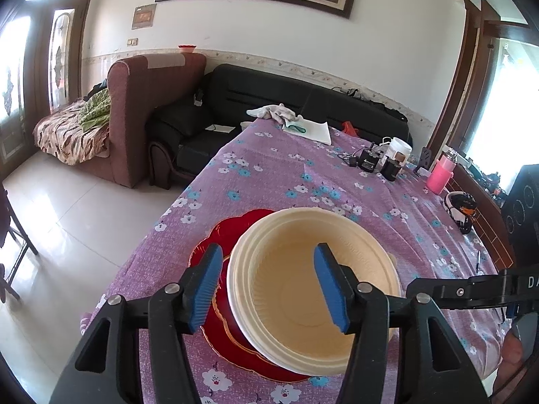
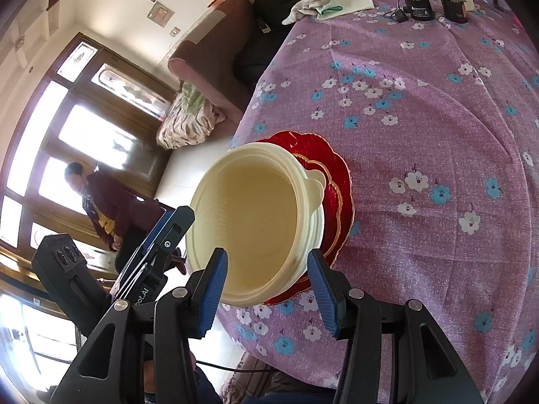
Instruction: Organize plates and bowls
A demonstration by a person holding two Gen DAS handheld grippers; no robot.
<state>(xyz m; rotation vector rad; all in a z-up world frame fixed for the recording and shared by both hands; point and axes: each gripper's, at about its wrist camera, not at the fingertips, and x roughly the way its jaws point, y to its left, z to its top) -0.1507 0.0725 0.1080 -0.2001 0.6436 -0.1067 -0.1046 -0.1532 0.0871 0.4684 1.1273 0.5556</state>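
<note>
A stack of cream plastic bowls [image 1: 303, 286] sits on red scalloped plates [image 1: 229, 232] near the table's front left corner. My left gripper [image 1: 269, 289] is open; its left finger is outside the bowl rim and its right finger over the bowl's inside. In the right wrist view the bowls [image 2: 256, 222] rest on the red plates [image 2: 333, 181]. My right gripper [image 2: 269, 293] is open, straddling the near rim of the bowl stack. The left gripper's body [image 2: 148, 262] shows at the left.
A purple flowered cloth [image 1: 303, 168] covers the table. At the far end lie a towel and paper [image 1: 303, 128], black chargers [image 1: 374, 161], a white jar [image 1: 399, 149] and a pink cup [image 1: 439, 176]. A black sofa [image 1: 235, 107] and brown armchair stand behind. A person [image 2: 101, 208] stands by the windows.
</note>
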